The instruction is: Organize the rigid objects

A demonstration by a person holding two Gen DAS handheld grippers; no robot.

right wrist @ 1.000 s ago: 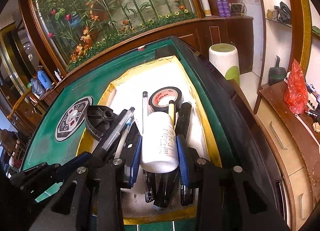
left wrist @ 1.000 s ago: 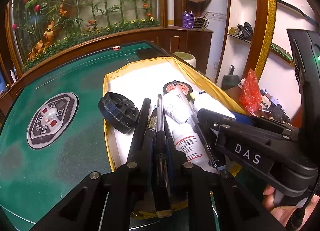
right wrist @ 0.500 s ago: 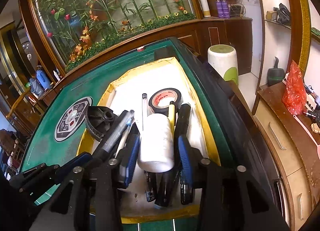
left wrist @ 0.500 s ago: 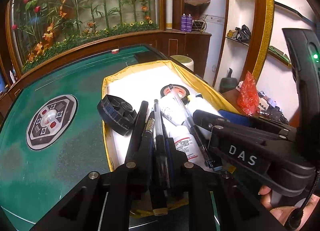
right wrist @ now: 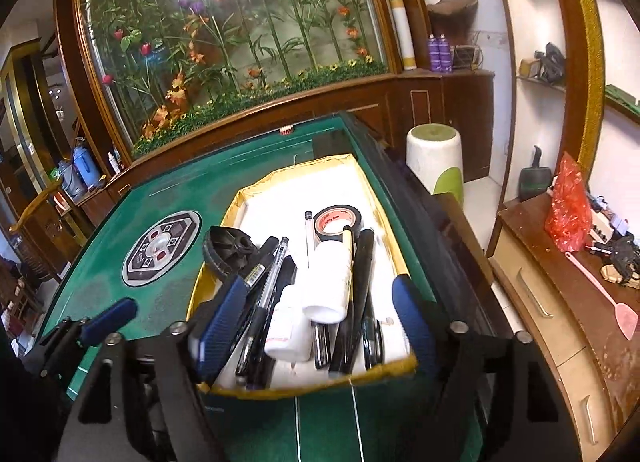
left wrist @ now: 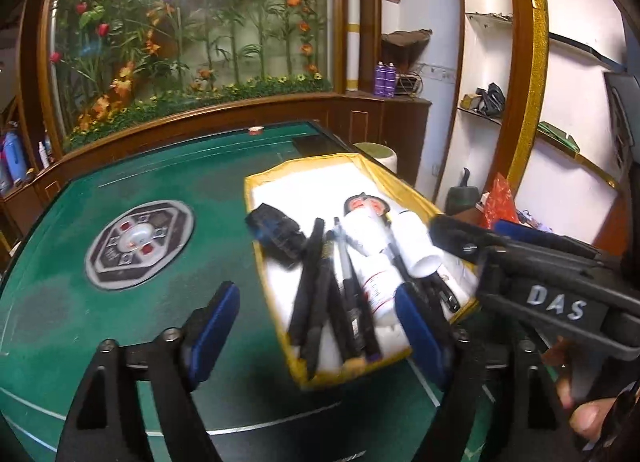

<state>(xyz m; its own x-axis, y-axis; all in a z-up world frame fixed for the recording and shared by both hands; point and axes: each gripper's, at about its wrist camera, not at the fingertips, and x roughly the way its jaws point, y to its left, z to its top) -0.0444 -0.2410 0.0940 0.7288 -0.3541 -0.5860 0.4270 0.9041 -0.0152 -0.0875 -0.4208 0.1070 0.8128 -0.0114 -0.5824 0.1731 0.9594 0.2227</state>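
A yellow-rimmed tray (left wrist: 256,229) with a white lining lies on the green table. It holds several black pens (left wrist: 320,302), two white bottles (left wrist: 416,242), a black tape roll (left wrist: 366,203) and a black round plastic part (left wrist: 278,232). My left gripper (left wrist: 318,326) hovers over the tray's near end, its jaws opening, and nothing is pressed between the blue pads. In the right wrist view my right gripper (right wrist: 318,322) is also opening above the tray (right wrist: 320,382). The larger white bottle (right wrist: 330,278) lies free in front of it, beside a smaller bottle (right wrist: 288,326) and pens (right wrist: 264,302).
The green felt table has a hexagonal control panel (left wrist: 138,246) at its centre. Its right edge runs close along the tray. Beyond that edge stand a white and green stool (right wrist: 434,157) and a wooden cabinet (right wrist: 532,302) with a red bag (right wrist: 568,209).
Both grippers have opened wide and drawn back and up. The left let go of a black pen and the right let go of the white bottle; both now lie in the tray.
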